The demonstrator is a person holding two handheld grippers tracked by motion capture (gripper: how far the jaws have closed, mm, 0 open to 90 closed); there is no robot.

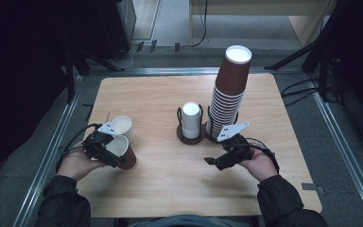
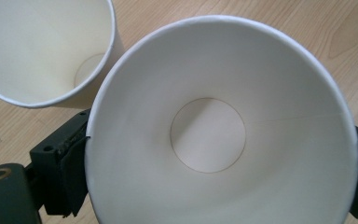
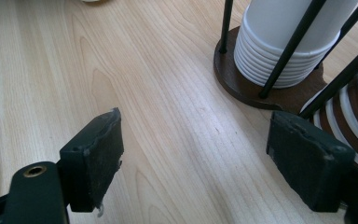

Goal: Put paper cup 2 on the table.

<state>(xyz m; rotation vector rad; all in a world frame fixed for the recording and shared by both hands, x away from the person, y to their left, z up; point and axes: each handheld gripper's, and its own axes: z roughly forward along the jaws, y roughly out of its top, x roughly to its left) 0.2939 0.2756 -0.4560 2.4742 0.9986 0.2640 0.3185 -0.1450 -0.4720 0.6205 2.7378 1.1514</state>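
The left tongs (image 1: 116, 158) are grasping a brown paper cup (image 1: 123, 152) near the left edge of the desk (image 1: 170, 189), its white mouth turned back toward the tongs' camera so that in the left gripper view the jaws are seen pressing on either side of the cup's rim (image 2: 214, 28). A second cup (image 1: 119, 126) is lying just beside it, a little farther from the person. The right tongs (image 1: 222, 161) are released and holding nothing, hovering low over the desk just in front of the two wire holders: the short white stack (image 1: 191, 120) at the middle and the tall brown stack (image 1: 227, 94) toward the right. The step in hand is probably carrying the held cup over to the brown stack and nesting it there. To do it well, the left tongs should be squeezing only lightly, since the thin wall is likely to buckle, and turning the cup so it matches how the stacked ones are facing before lowering it straight along the stack's axis. The free tongs could be steadying the tall stack, which is leaning slightly and may topple if knocked
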